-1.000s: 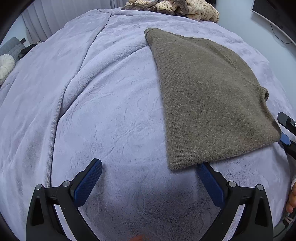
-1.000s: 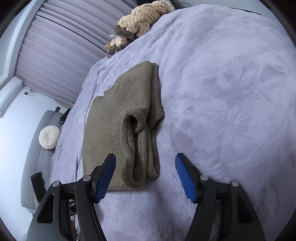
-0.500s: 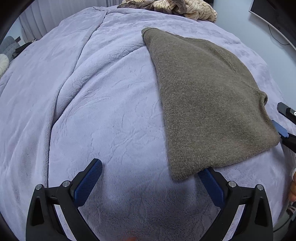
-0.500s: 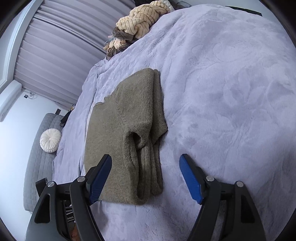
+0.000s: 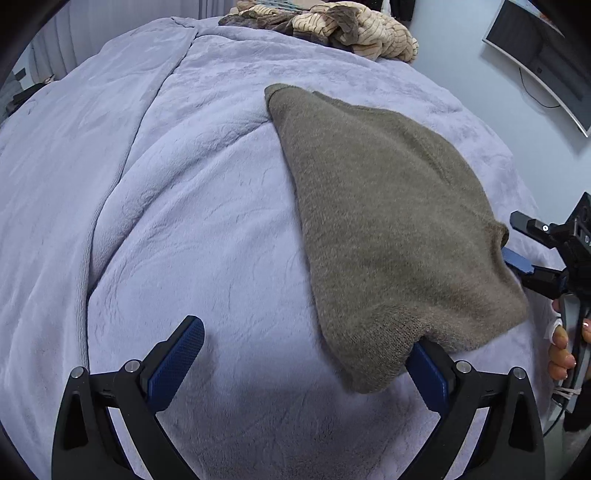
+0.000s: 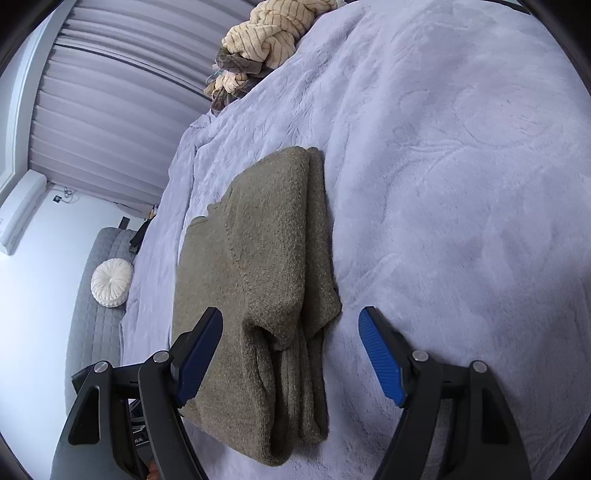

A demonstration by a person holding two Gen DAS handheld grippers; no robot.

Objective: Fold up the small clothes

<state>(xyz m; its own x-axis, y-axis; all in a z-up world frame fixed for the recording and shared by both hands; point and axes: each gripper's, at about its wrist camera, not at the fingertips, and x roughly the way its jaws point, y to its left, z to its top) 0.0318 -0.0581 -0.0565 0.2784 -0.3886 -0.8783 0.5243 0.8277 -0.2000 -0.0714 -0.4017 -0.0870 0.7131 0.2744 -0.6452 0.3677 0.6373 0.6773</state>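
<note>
Jaws: left gripper (image 5: pixel 306 354) spread, its right pad under the sweater's near corner; right gripper (image 6: pixel 291 354) just widened, astride sleeves | clothes heap (image 5: pixel 332 26) at 12 o'clock | folded olive sweater (image 5: pixel 384 221) on lilac blanket (image 5: pixel 184 221), long axis 11-to-5

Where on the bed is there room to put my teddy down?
The lilac blanket lies bare on the sweater's left in the left wrist view, out to the long crease. In the right wrist view it is bare on the sweater's other side too. It is crowded at the far edge, where the striped clothes pile sits.
</note>
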